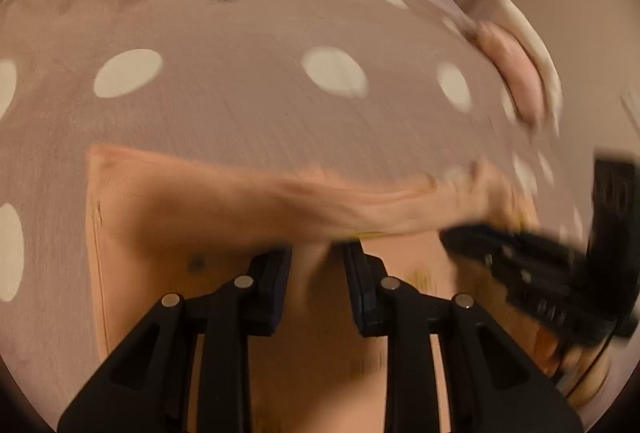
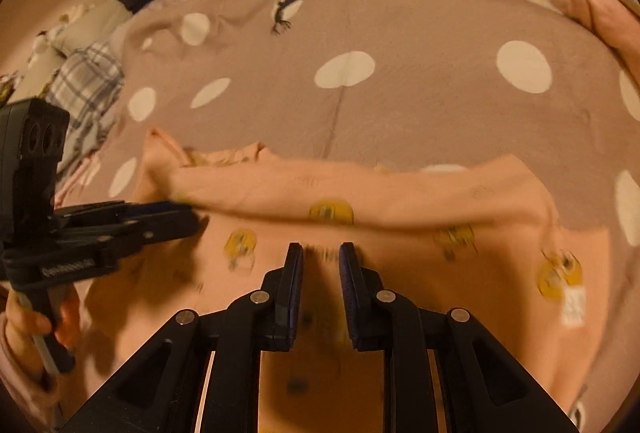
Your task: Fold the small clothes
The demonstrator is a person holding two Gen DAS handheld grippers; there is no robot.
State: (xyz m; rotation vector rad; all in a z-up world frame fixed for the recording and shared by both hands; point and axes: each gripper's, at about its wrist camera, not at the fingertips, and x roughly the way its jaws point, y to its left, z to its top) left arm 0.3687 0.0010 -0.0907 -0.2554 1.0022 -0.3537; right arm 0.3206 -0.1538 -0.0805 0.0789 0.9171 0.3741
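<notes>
At nine o'clock in the right wrist view, a hand tilts the left gripper down, jaws narrowly parted, pinching the peach garment on the dotted bedspread. The right gripper likewise pinches the fold at six o'clock.

Dim warm light, motion blur, perhaps fisheye-warped edges.
</notes>
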